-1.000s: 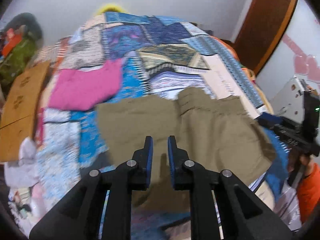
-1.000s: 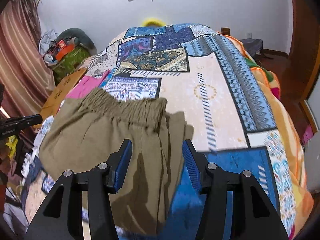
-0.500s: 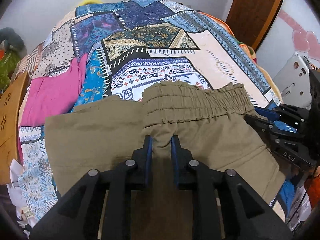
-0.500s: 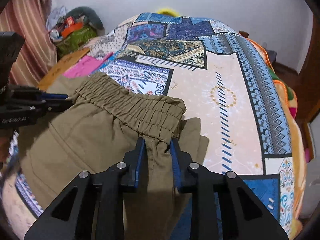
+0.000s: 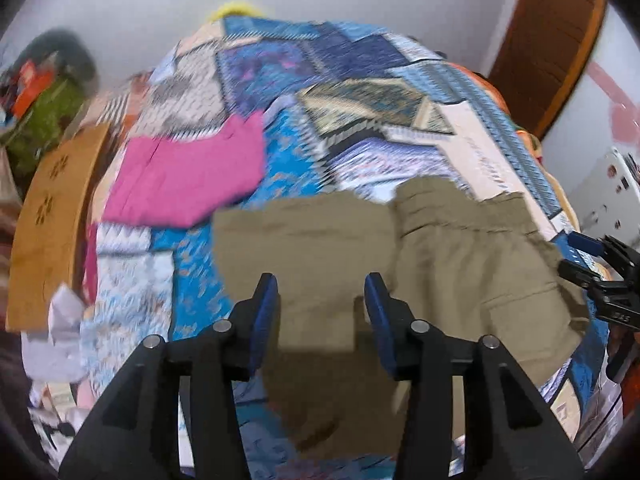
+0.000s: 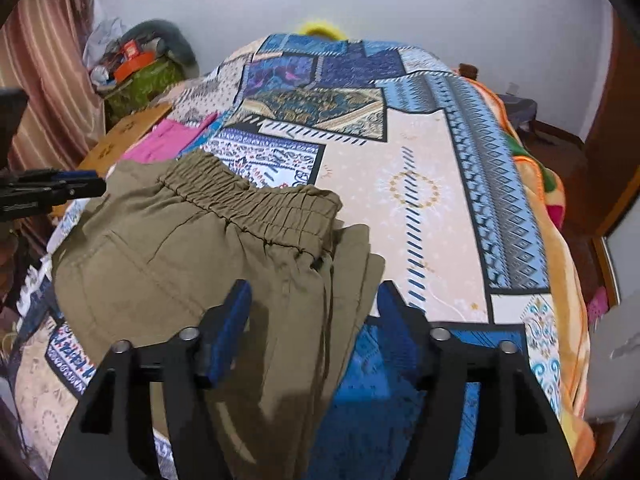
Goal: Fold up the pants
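Observation:
Olive-green pants [image 5: 400,264] lie folded on the patchwork bedspread, their elastic waistband [image 6: 256,204] toward the far side. My left gripper [image 5: 320,292] hovers above the left half of the pants, its jaws opening, and no cloth is pinched between the blue pads. My right gripper [image 6: 312,304] stands over the right edge of the pants, jaws also opening, with fabric lying below the gap but not pressed. Each gripper shows at the side of the other view: the right gripper [image 5: 592,264] and the left gripper [image 6: 56,190].
A pink garment [image 5: 188,176] lies on the bedspread [image 6: 420,184] beyond the pants on the left. A wooden board [image 5: 52,216] leans at the bed's left side, with a cluttered pile [image 6: 136,68] behind. A wooden door [image 5: 548,40] stands at the right.
Both grippers were pinching the pants near the waistband half a second ago; both have let go and opened. The left gripper has pulled back toward me, and its view is blurred.

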